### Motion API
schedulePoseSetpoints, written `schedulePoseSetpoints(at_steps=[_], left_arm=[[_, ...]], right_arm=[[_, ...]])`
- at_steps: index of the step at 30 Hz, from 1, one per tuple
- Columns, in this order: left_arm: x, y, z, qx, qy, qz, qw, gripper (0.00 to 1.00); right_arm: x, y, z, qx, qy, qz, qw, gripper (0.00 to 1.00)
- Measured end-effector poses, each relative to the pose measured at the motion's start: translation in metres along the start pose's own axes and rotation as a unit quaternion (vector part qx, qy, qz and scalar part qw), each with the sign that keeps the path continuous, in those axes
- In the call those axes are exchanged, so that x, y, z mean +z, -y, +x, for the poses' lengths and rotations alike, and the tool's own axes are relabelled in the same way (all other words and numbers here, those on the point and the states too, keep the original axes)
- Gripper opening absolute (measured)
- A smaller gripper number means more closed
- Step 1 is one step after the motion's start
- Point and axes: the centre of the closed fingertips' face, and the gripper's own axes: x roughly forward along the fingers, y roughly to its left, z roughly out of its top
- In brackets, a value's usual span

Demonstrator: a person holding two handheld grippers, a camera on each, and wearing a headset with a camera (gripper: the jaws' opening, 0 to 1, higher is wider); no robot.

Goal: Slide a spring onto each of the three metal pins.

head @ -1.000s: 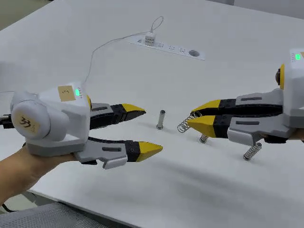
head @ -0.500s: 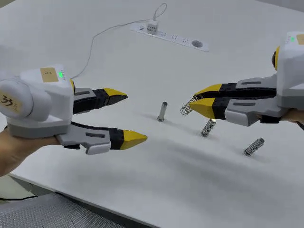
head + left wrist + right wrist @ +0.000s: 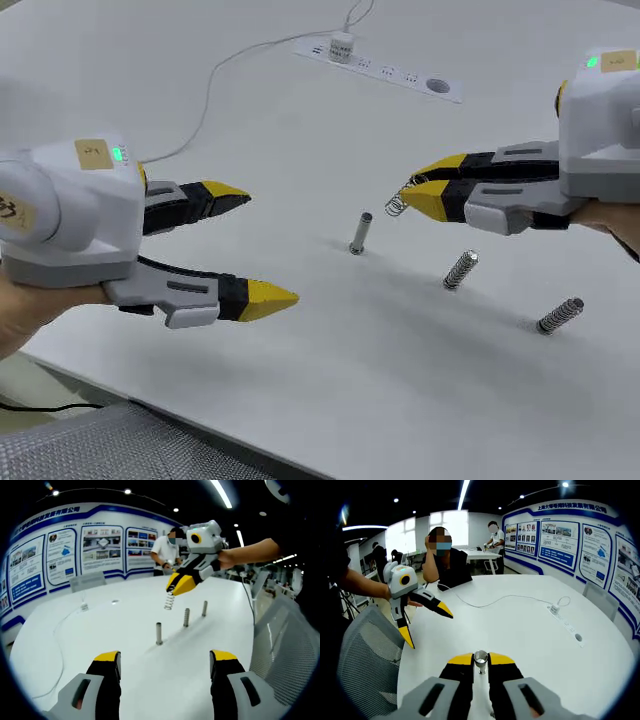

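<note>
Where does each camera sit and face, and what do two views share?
Head view: headset, looking down at the table; left hand, right hand, open left claw, right claw gripping a spring.
Left gripper view: on the left claw, facing the bare pin and right claw.
Right gripper view: on the right claw, facing along the spring, left claw leftward.
Shared: head and left gripper views show the bare pin.

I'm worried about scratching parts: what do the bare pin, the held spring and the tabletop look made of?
Bare pin: likely steel, smooth grey sheen with a bright highlight. Spring in the right claw: thin coiled metal wire, silvery glint. Tabletop: matte white, probably laminate or painted board; soft shadows, no glare.
</note>
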Motion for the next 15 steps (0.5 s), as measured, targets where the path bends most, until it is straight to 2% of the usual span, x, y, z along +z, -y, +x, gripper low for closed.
schedulePoseSetpoints(at_steps=[9, 11, 15], left_arm=[[-0.005, -0.003, 0.002, 0.000, -0.010, -0.008, 0.9999, 0.90], [-0.006, -0.004, 0.002, 0.000, -0.012, -0.010, 0.9999, 0.92], [-0.009, -0.004, 0.002, 0.001, -0.014, -0.014, 0.9998, 0.94]], right_arm=[[-0.009, 0.003, 0.024, 0.010, -0.033, -0.004, 0.9994, 0.11], [-0.010, -0.002, 0.025, 0.012, -0.036, -0.003, 0.9993, 0.11], [-0.014, -0.003, 0.029, 0.014, -0.046, -0.006, 0.9988, 0.11]])
